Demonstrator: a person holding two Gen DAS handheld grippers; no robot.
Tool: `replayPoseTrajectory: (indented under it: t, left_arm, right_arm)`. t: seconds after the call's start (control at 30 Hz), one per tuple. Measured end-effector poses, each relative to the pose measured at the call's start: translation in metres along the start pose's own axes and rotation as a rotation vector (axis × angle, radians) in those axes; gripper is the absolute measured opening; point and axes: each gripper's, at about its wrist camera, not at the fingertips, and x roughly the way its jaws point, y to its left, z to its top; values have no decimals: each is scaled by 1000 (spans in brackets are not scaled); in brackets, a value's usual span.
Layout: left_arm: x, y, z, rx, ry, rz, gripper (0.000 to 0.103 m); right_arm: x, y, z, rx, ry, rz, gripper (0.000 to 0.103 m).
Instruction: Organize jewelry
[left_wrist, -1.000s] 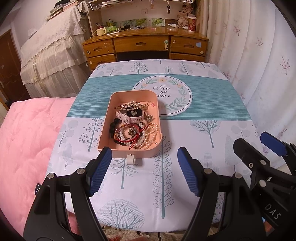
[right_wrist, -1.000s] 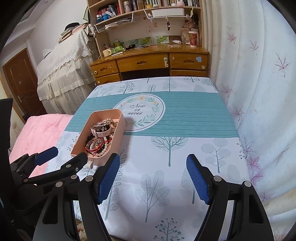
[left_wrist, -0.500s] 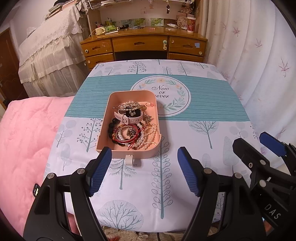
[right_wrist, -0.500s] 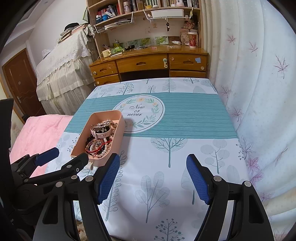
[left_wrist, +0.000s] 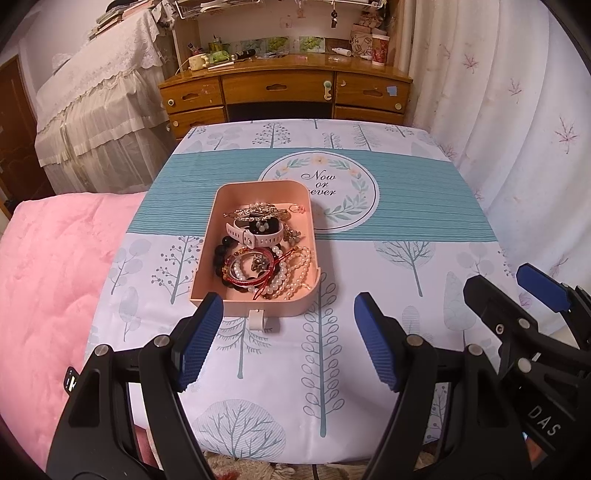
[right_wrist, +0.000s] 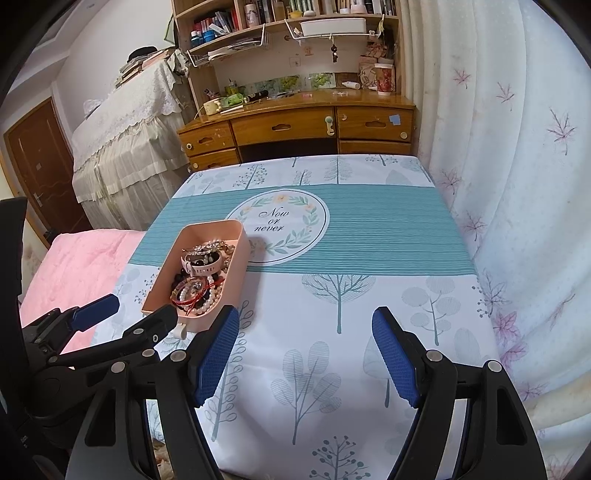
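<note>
A pink tray (left_wrist: 208, 254) (right_wrist: 236, 258) sits left of centre on the table. It holds a tangle of jewelry: a pink-strapped watch (left_wrist: 255, 236), pearl bracelets (left_wrist: 291, 275), a red bangle (left_wrist: 251, 280), black beads (left_wrist: 220, 254) and a sparkly piece (left_wrist: 255, 211). A small white clip (left_wrist: 256, 319) sticks out at its near wall. My left gripper (left_wrist: 288, 341) is open and empty, hovering just short of the tray. My right gripper (right_wrist: 304, 354) is open and empty over the cloth to the tray's right.
The table carries a tree-print cloth with a teal band (right_wrist: 388, 229) and a round "Now or never" emblem (left_wrist: 325, 192). A pink blanket (left_wrist: 48, 280) lies to the left. A wooden desk (left_wrist: 284, 88) stands behind; a curtain (right_wrist: 509, 184) hangs on the right.
Both views have shifted only slightly; the left gripper has drifted a little relative to the tray. Both grippers stay open and empty.
</note>
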Motion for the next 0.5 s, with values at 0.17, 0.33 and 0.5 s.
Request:
replayPoseTrajectory:
  t: [0.17, 0.33, 0.5]
  left_arm:
    - [1, 0, 0, -1, 2, 0, 71]
    - [2, -1, -1, 1, 9, -9, 71]
    - [4, -1, -1, 1, 15, -14, 71]
  right_arm:
    - [0, 0, -1, 1, 0, 1, 76]
    - [0, 0, -3, 7, 8, 0, 76]
    - [2, 1, -4, 12, 16, -1, 76]
